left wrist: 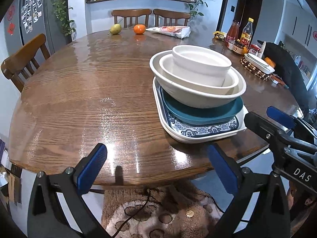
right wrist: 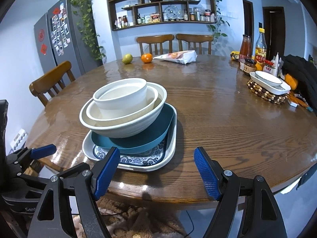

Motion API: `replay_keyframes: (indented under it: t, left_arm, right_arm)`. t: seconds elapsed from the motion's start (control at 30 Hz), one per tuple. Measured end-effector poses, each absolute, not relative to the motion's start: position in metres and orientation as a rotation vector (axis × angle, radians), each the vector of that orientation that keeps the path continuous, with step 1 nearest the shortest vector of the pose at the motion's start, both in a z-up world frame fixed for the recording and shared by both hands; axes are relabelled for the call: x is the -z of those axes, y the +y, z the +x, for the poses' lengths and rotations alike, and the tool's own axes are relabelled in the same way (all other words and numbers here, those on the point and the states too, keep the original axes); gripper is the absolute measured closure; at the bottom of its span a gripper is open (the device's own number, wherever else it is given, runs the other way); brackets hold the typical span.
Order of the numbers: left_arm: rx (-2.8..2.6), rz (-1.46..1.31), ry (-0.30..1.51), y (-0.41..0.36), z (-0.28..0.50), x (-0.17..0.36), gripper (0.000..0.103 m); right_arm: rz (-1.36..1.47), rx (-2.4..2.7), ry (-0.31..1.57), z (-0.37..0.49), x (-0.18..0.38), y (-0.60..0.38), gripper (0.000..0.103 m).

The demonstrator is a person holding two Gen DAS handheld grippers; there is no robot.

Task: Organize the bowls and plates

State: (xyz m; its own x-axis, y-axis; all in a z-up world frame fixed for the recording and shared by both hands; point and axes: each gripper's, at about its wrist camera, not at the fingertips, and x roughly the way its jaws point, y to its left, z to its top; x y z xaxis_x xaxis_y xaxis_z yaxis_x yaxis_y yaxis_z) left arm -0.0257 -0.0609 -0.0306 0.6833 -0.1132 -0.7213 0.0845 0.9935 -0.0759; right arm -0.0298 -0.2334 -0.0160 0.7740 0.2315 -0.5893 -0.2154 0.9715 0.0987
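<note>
Stacked bowls (right wrist: pixel 122 107) — grippers (right wrist: pixel 156 172) apart (empty), table (right wrist: pixel 218 123)

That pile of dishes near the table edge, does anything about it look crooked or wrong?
Yes, slightly. The small white straight-sided bowl on top sits tilted inside the two cream bowls rather than nesting flat. The teal square dish beneath sits off-centre on the blue-patterned white rectangular tray. Nothing looks spilled or broken.

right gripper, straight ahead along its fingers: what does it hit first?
Probably bare table top, just right of the patterned tray that carries the stacked bowls. The right gripper is open and empty, angled down past the near table edge. Its left finger passes close to the tray; depth is uncertain.
</note>
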Motion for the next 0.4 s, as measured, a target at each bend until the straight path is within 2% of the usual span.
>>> replay_keyframes:
  t: [0.4]
  left_arm:
    - [0.121, -0.035, 0.804, -0.0602, -0.0297, 0.0288, 0.001]
  right_arm:
    - [0.019, -0.232, 0.641, -0.0289, 0.0127, -0.2339, 0.025]
